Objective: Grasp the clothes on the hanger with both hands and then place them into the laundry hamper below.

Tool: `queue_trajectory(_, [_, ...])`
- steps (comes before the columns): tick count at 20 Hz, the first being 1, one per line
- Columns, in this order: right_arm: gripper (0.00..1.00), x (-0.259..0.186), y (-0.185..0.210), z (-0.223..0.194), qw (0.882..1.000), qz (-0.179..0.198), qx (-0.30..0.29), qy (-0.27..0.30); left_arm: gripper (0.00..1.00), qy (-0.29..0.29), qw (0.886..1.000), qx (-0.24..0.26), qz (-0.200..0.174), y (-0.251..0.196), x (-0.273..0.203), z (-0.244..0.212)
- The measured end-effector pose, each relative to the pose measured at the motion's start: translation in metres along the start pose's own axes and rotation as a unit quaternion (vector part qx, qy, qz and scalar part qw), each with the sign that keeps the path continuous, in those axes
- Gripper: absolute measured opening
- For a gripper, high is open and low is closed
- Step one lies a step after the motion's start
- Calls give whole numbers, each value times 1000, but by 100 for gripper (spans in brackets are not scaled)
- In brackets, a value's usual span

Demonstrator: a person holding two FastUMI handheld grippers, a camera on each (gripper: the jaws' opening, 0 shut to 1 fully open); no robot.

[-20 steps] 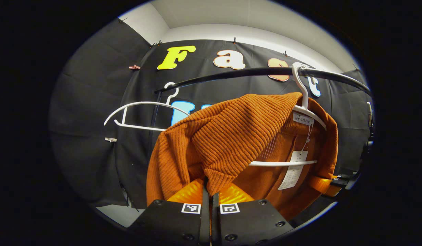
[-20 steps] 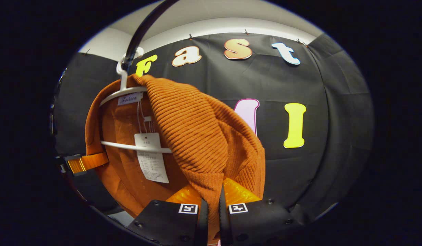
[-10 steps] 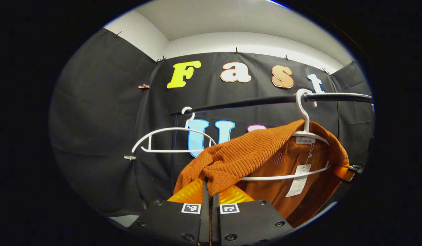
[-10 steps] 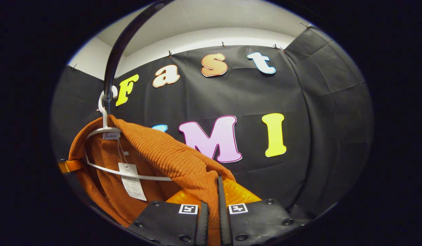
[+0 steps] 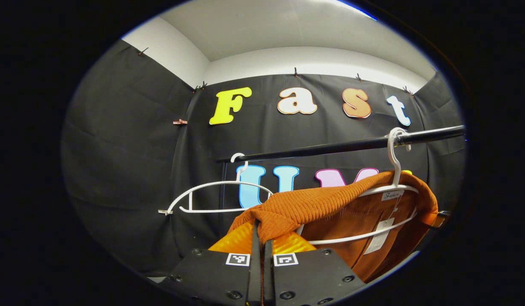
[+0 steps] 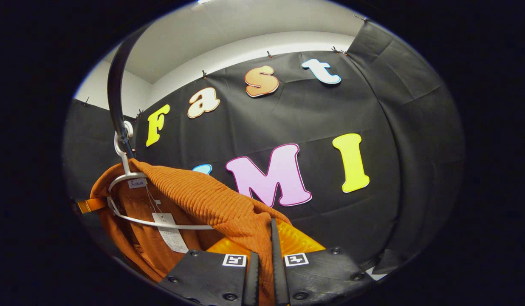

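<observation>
Currently, garment: orange ribbed sweater [image 5: 330, 204] sits lower in both views than a second ago, drawn taut off its white hanger [image 5: 392, 187] on the black rail [image 5: 351, 145].
Left tool [image 5: 259, 238]: clenched on a sweater fold.
Right tool [image 6: 262, 242]: likewise gripping knit between its fingers.
Surroundings: empty hanger [image 5: 215, 195] further along the rail.

The sweater [image 5: 326, 202] is chunky ribbed knit cloth – matt and rough-looking, with a paper tag [image 6: 172, 238] hanging inside. Both hangers [image 5: 211, 197] look like smooth, slightly glossy plastic, the rail [image 5: 343, 146] a smooth dark bar with a bit of sheen.
</observation>
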State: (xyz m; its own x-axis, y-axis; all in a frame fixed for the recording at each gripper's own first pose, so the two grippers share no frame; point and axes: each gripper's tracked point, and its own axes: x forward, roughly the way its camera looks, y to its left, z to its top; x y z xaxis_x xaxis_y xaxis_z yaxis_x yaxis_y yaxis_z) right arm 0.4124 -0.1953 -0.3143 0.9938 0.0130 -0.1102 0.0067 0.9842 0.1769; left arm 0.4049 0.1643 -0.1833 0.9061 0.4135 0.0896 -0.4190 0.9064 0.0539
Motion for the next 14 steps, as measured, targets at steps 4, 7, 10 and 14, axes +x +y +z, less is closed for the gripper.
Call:
queue_trajectory(4, [18,18,-8,40,999,15,-6,-35,5,-32,999,13,-8,4,19,28])
queue_trajectory(7, [13,30,-9,75,998,28,-4,-65,5,-39,998,26,-36,-3,37,39])
queue_trajectory(10, [18,51,-7,85,996,38,-33,-76,4,-21,997,23,-72,-9,56,28])
queue_trajectory(14, [18,71,-6,53,997,54,-42,-33,6,29,994,-29,-104,-7,69,-4])
